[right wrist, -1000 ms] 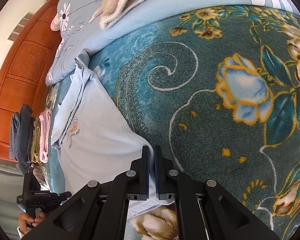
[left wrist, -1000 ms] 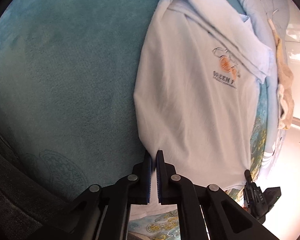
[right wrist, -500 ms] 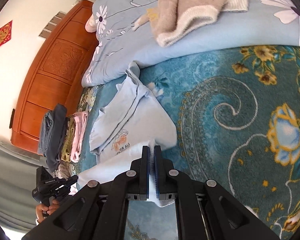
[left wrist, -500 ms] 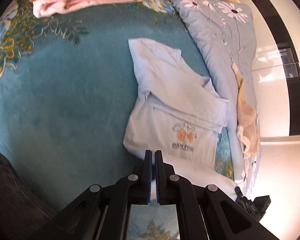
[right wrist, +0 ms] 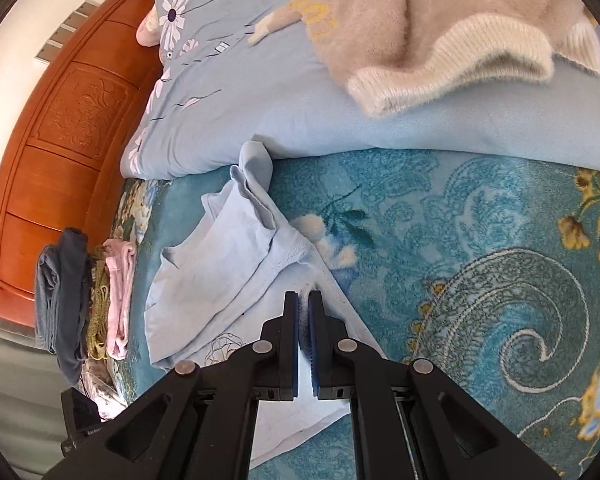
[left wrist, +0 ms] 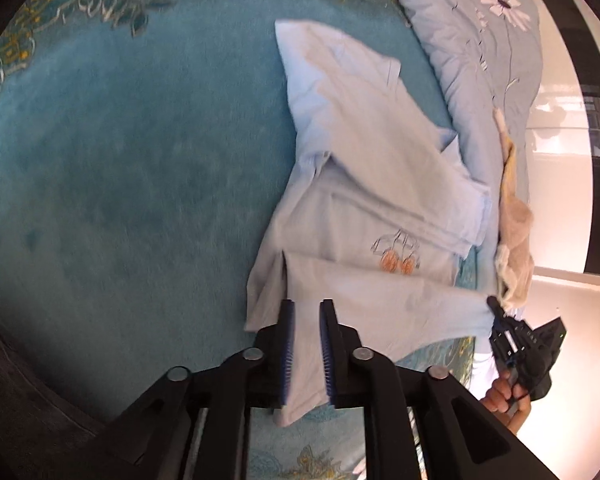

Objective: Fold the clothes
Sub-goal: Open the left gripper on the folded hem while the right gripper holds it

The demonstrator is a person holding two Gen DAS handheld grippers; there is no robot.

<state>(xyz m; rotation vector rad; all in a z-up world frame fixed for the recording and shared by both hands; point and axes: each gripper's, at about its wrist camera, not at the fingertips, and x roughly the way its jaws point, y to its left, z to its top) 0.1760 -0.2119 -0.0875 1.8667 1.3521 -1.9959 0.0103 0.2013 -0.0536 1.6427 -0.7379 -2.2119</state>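
Observation:
A light blue T-shirt with an orange car print lies on the teal blanket, its bottom part folded up over the chest. My left gripper is open, the hem's near corner lying between its fingers. In the right wrist view the same T-shirt lies partly folded. My right gripper is shut on the T-shirt's hem at the other corner. The right gripper also shows in the left wrist view, at the far end of the folded hem.
A stack of folded clothes stands by the wooden headboard. A light blue floral duvet runs along the bed with a beige fuzzy sweater on it. The teal blanket has a flower pattern.
Both grippers carried the hem up over the shirt towards the chest, making a fold. The left gripper has opened and let go of its corner.

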